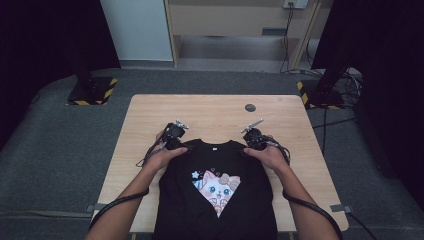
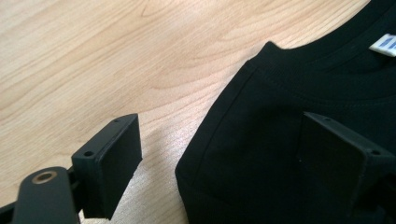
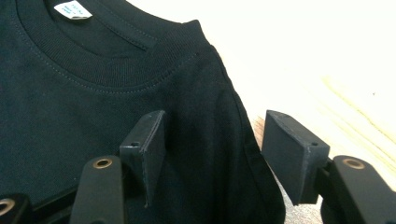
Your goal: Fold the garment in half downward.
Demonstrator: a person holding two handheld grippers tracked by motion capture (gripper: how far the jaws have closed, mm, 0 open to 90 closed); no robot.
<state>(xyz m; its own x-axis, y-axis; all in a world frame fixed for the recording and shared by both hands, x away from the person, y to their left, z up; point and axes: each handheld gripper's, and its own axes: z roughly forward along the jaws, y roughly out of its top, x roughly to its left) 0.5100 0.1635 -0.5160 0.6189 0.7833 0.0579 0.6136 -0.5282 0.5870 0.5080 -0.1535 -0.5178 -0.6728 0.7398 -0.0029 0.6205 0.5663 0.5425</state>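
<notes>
Black cotton T-shirt (image 1: pixel 215 195) flat on pale wooden tabletop (image 1: pixel 210 110), left gripper (image 2: pixel 219 154) and right gripper (image 3: pixel 212 154) fingers wide apart, each straddling a shoulder edge, not pinching.

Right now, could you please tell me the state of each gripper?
Left gripper: open, jaws straddling the black T-shirt shoulder edge, not pressing.
Right gripper: open, jaws astride the other shoulder, holding nothing.

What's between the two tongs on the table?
The black T-shirt's collar with its white label, high view; left tongs and right tongs flank it.
</notes>
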